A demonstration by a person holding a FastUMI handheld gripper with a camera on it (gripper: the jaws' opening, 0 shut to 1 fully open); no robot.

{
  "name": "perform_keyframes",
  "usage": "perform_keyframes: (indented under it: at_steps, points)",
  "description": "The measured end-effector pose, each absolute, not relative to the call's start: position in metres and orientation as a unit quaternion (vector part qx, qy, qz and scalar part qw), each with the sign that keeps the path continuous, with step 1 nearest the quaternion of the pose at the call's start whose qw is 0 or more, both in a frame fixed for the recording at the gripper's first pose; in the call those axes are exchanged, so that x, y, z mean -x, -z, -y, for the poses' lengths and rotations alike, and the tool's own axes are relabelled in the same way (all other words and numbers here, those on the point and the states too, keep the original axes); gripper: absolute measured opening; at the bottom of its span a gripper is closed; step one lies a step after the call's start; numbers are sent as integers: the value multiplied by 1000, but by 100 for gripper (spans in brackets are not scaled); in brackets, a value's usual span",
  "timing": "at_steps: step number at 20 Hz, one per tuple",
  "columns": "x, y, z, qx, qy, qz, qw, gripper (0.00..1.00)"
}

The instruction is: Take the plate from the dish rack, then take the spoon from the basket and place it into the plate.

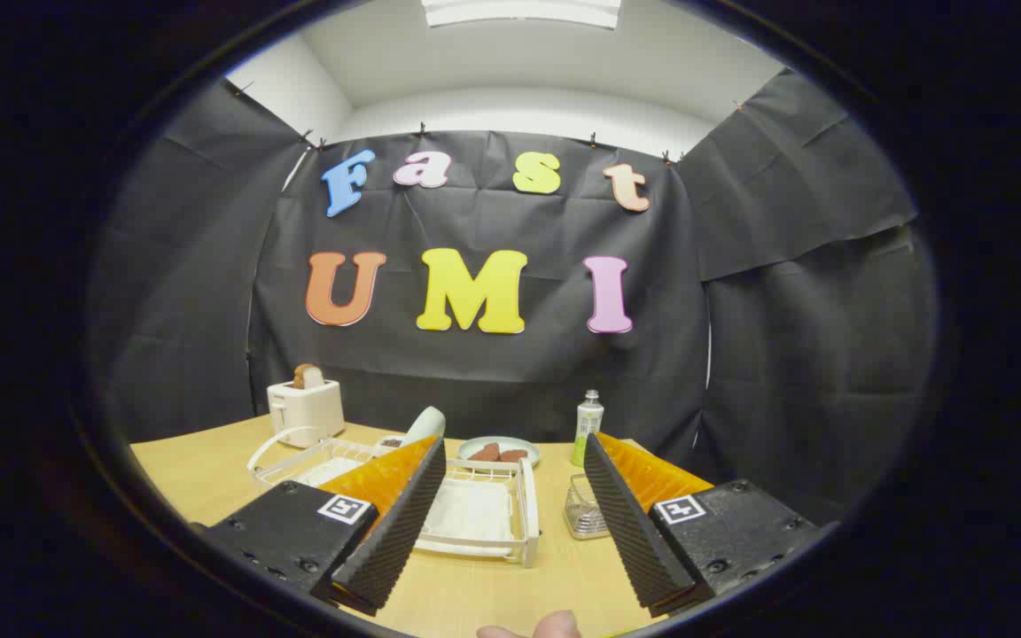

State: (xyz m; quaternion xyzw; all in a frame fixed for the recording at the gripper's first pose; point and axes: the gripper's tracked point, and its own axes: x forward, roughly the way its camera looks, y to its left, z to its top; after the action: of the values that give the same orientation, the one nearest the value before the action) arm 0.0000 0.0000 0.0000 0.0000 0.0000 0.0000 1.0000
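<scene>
Ahead: dish rack | toaster, bottle beyond | gripper agape

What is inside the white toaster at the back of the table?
A brown slice of bread sticks up out of the toaster. Its lower part is hidden inside. The gripper is open, far in front of it, above the dish rack.

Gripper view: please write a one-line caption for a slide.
Open gripper hovers before the white dish rack holding a plate, wire basket beside it on the wooden table.
</scene>
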Motion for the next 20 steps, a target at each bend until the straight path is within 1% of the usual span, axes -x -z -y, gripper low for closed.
perform_keyframes:
  at_steps: [10, 15, 20]
  points:
    - [-6, -2, -1, -2, -4, 2, 1000, 100]
    - [-15, -2, -12, -4, -21, -5, 1000, 100]
    - [-41, -8, -26, 1, -41, -8, 999, 100]
